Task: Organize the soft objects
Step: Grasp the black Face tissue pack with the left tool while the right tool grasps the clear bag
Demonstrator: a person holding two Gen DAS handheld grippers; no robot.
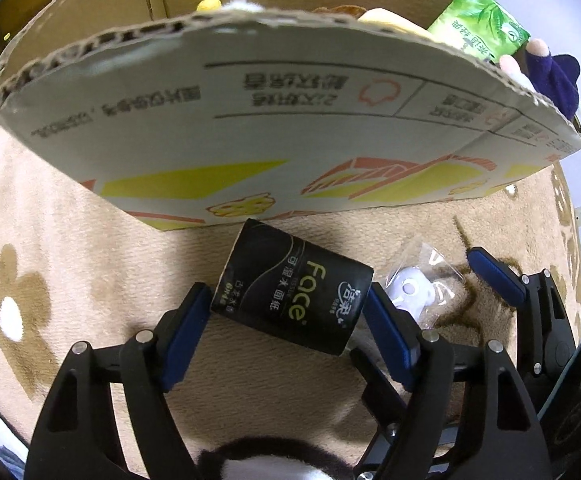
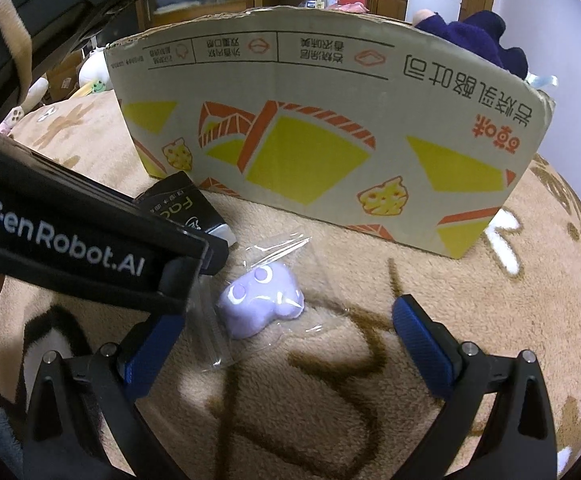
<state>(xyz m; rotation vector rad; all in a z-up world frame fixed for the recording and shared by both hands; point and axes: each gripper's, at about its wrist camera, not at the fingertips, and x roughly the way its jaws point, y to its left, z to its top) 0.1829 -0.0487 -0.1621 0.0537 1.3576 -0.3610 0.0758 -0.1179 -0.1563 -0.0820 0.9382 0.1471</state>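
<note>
A black "Face" tissue pack (image 1: 290,292) lies on the beige blanket just in front of the cardboard box (image 1: 290,140). My left gripper (image 1: 286,294) straddles it from above, both blue pads against its ends. In the right wrist view the pack (image 2: 182,208) shows partly behind the left gripper's body (image 2: 70,240). A small purple soft toy in a clear bag (image 2: 262,304) rests on the blanket. My right gripper (image 2: 286,344) hovers over it, open, its fingers wide of the bag. The bagged toy (image 1: 410,292) also lies right of the pack.
The box (image 2: 330,120) stands upright on the blanket (image 2: 490,320), holding a green tissue pack (image 1: 478,20), a dark blue plush (image 2: 470,36) and other soft things. A black-and-white plush (image 1: 258,464) sits under the left gripper. Furniture and plush toys lie behind.
</note>
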